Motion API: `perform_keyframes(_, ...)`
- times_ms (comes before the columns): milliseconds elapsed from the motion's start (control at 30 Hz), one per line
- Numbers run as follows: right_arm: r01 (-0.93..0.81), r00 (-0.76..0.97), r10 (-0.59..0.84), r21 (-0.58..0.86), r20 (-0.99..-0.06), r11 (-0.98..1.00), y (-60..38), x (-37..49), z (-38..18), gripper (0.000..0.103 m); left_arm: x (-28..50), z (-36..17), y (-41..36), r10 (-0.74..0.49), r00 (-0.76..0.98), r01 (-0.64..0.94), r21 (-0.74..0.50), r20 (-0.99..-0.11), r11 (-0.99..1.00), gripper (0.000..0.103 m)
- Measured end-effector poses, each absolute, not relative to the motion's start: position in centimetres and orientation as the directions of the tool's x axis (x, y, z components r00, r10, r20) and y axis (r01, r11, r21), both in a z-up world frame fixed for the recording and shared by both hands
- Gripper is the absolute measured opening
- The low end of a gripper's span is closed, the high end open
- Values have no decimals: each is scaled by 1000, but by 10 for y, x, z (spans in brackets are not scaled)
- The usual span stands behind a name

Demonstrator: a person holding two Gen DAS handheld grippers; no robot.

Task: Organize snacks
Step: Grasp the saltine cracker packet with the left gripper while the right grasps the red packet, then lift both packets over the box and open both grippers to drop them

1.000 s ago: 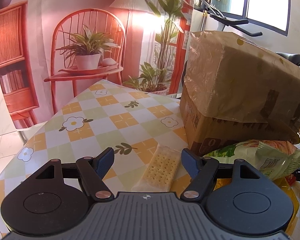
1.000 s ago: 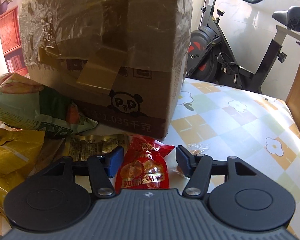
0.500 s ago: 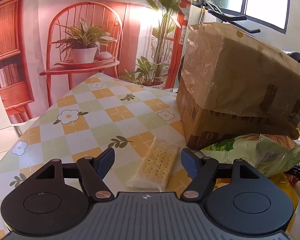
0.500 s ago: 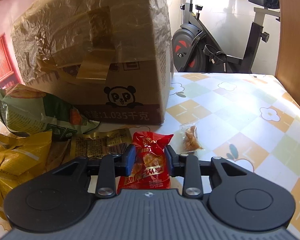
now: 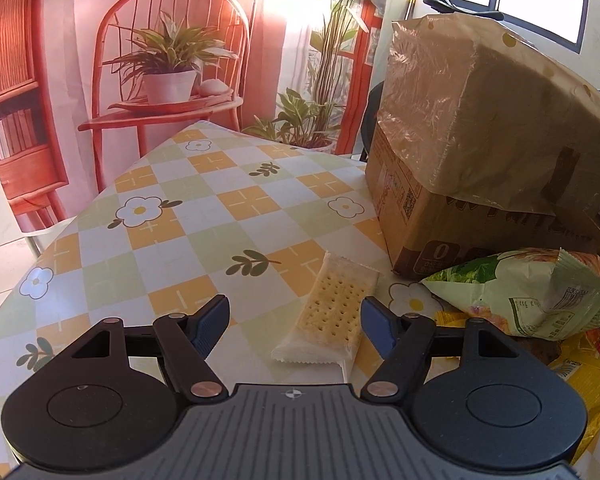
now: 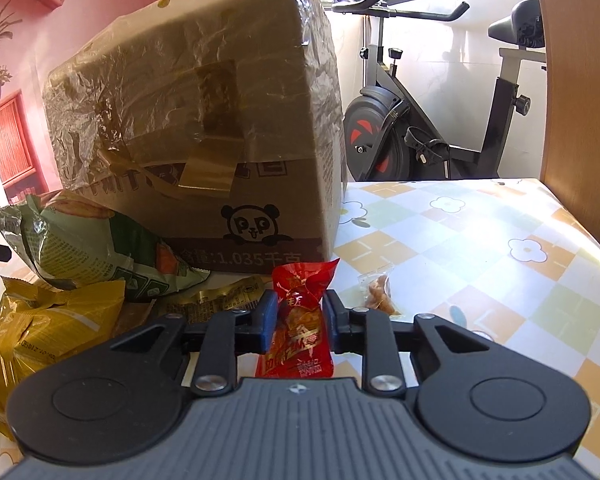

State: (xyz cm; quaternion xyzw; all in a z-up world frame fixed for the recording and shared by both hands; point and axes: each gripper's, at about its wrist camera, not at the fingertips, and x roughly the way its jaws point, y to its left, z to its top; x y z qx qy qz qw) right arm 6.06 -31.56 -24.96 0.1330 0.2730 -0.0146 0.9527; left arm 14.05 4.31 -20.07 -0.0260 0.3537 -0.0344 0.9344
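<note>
A red snack packet stands between the blue pads of my right gripper; the jaws are closing and press on its sides, crumpling it. A clear packet of orange pieces lies just right of it. A cracker packet lies flat on the checked tablecloth between the fingers of my left gripper, which stands open and apart from it. The large cardboard box, wrapped in plastic film, stands behind the snacks; the left wrist view shows the box at right.
A green chip bag and yellow bags lie left of the red packet, a gold wrapper beside them. The green bag is right of the crackers. An exercise bike stands beyond the table edge, a wooden panel at right.
My right gripper has shut from wide apart onto the red packet and tilted upward with it. My left gripper has stayed open over the cracker packet, shifting only slightly.
</note>
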Motion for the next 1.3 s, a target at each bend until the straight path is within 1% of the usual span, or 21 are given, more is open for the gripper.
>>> perform_keyframes(200,98,852,49,251,-521,963,-316,61,-250,26,160,-213,32,-126,728,115,-61,-674,992,75)
perform_keyframes(367,100,851,51,256,-522,962,-317,61,-250,26,183,-227,14,-120,714,163,-3,-690,987,74)
perform_keyframes(500,97,853,61,273,-519,957,-319,62,-250,26,194,-239,9,-102,700,143,-2,-707,990,74)
perform_keyframes(533,97,853,64,277,-518,956,-319,62,-250,26,195,-242,9,-92,698,131,1,-711,991,72)
perform_keyframes(567,96,853,65,279,-518,955,-320,62,-250,26,194,-244,8,-86,696,131,9,-713,991,66)
perform_keyframes(600,95,853,68,282,-517,955,-320,62,-250,26,192,-245,7,-81,696,133,17,-714,991,54)
perform_keyframes(667,94,854,70,286,-516,954,-321,62,-250,24,187,-246,5,-59,698,130,45,-714,990,48)
perform_keyframes(767,90,860,72,288,-506,954,-320,60,-249,23,178,-243,10,-69,693,116,17,-718,993,48)
perform_keyframes(900,101,873,52,285,-485,953,-320,55,-246,21,164,-233,17,-79,715,105,-5,-695,994,48)
perform_keyframes(1000,108,877,38,274,-479,956,-318,52,-241,17,156,-220,22,-88,742,97,-25,-665,995,48)
perform_keyframes(1033,105,880,38,272,-474,957,-318,50,-238,15,154,-214,22,-95,753,99,-31,-651,995,48)
perform_keyframes(1067,101,884,39,272,-466,957,-319,48,-234,11,152,-210,22,-101,762,101,-36,-640,994,48)
perform_keyframes(1300,69,921,46,278,-386,958,-319,35,-198,11,143,-181,15,-148,813,121,-85,-563,989,48)
